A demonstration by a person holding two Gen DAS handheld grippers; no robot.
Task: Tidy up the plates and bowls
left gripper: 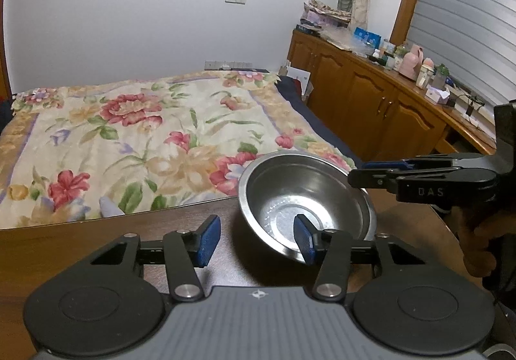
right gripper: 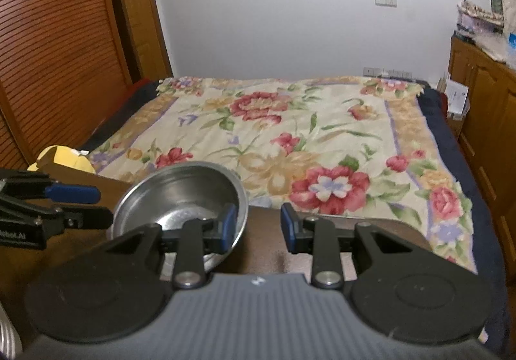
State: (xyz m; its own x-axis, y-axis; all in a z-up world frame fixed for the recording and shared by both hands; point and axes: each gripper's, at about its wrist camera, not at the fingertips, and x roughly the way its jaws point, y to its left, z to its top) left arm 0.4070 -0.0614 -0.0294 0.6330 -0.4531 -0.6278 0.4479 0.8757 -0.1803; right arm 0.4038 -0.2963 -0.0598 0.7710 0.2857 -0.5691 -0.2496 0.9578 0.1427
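A steel bowl (left gripper: 306,199) is tilted above the dark wooden table (left gripper: 96,240); it also shows in the right wrist view (right gripper: 180,195). My left gripper (left gripper: 256,239) is open, its right finger (left gripper: 304,239) inside the bowl and its left finger outside, the near rim between them. My right gripper (right gripper: 258,226) is open too, with its left finger (right gripper: 227,224) inside the bowl and the rim between the fingers. The right gripper shows from the side in the left wrist view (left gripper: 380,171), at the bowl's right rim. The left gripper shows at the left edge of the right wrist view (right gripper: 80,203).
Beyond the table lies a bed with a floral cover (left gripper: 145,141). A wooden cabinet (left gripper: 371,102) with clutter on top runs along the right. A yellow object (right gripper: 64,158) sits at the table's far left corner. Slatted wooden doors (right gripper: 48,53) stand at left.
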